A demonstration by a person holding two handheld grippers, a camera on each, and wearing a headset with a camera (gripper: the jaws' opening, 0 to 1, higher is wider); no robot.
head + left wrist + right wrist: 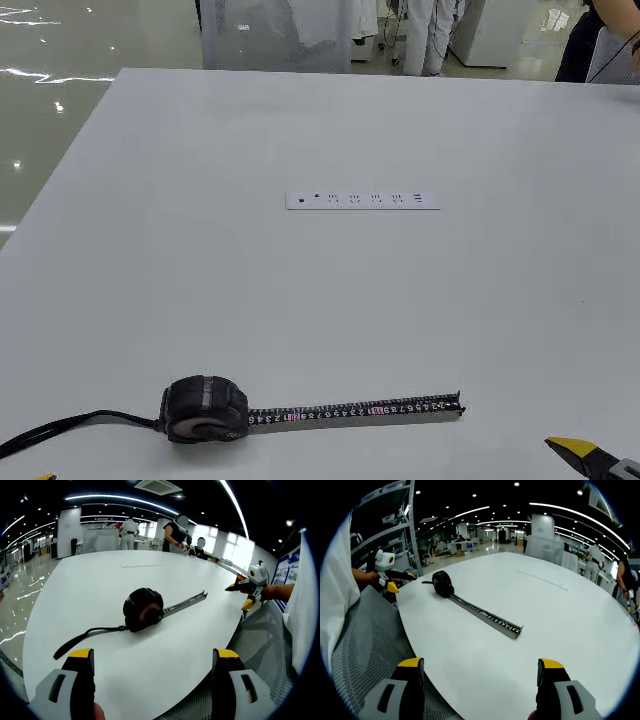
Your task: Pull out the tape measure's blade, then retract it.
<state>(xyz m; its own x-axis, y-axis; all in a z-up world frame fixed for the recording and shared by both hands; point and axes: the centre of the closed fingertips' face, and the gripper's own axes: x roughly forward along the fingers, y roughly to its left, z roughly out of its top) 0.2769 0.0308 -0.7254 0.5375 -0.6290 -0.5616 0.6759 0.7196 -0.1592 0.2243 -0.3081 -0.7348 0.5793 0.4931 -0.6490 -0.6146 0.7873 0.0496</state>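
- My left gripper (154, 656) is nearest, jaws spread wide with nothing between them, hanging just off the near edge of the table (100, 580). My right gripper (480, 664) is the same, spread and empty, off that edge further along.
- Just past the edge is the tape measure's case (205, 408). It seems to stand on its base with a flat side toward me, and its strap (60, 428) trails off toward my left gripper.
- The blade (360, 410) lies flat on the table, running from the case toward my right side. Its hook end (458, 405) is near my right gripper but not touching it.
- With the blade already out, I judge retraction to be the step in hand.
- I would clamp the left jaws across the case's flat sides, clear of the strap, so the body cannot skid.
- I would pinch the blade behind the hook with the right and feed it back slowly, so it does not whip.
- I cannot tell whether a lock is set.
- Further off, a white socket strip (362, 200) sits mid-table, well apart from the work.
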